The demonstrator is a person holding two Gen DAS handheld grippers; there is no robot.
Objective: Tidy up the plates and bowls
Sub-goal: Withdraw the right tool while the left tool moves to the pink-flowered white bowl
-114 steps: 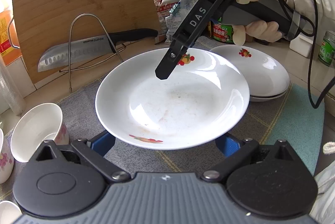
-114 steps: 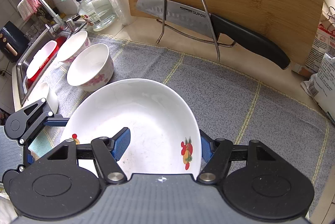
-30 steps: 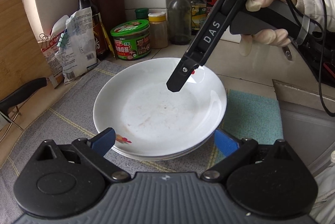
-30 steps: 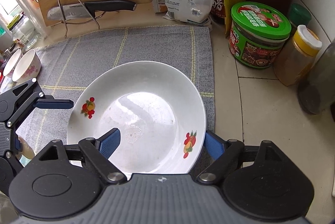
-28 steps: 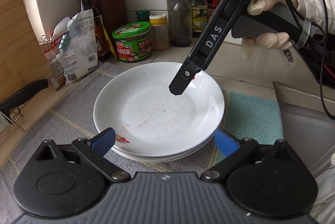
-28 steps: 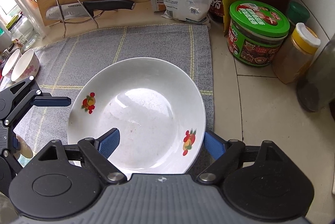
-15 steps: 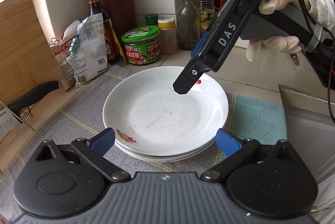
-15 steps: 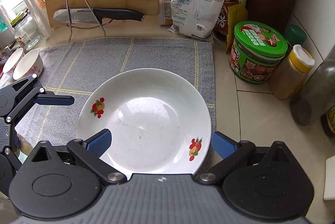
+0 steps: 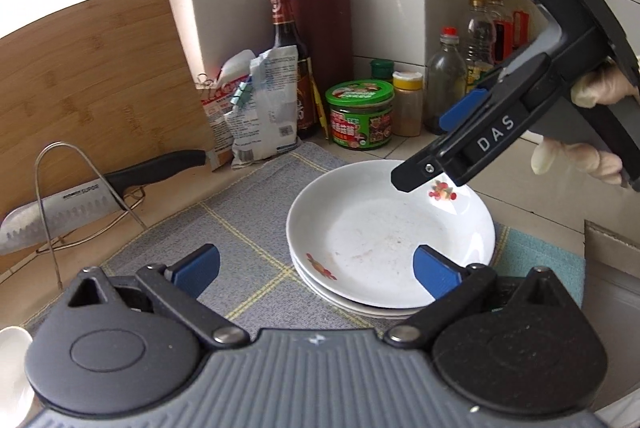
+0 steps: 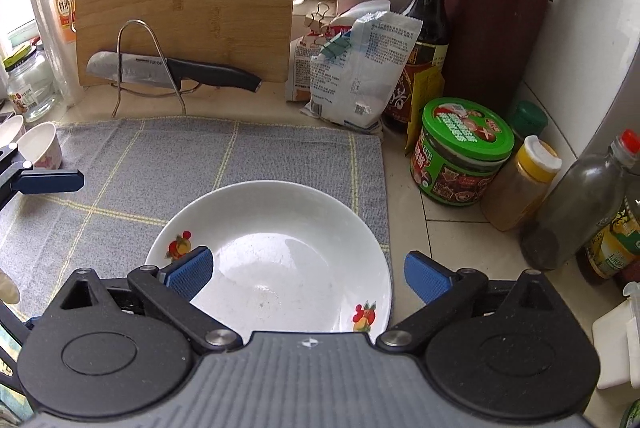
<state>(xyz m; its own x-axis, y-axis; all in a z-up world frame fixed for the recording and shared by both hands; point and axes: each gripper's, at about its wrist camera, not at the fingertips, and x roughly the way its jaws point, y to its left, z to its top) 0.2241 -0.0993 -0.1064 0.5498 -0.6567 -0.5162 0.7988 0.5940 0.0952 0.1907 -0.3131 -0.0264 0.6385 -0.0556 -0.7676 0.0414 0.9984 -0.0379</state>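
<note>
With both jaws released and empty, we hover our left gripper (image 9: 316, 264) and right gripper (image 10: 307, 270) over the plates (image 9: 390, 232) stacked on the mat (image 10: 160, 163); glazed, stiff, slippery and breakable, they want pinching at the rim.

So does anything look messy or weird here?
A little. The top plate has faint reddish smears inside, so it looks unwashed. It also sits slightly off-centre on the plates under it. The knife lies across a wire rack with its blade bare.
</note>
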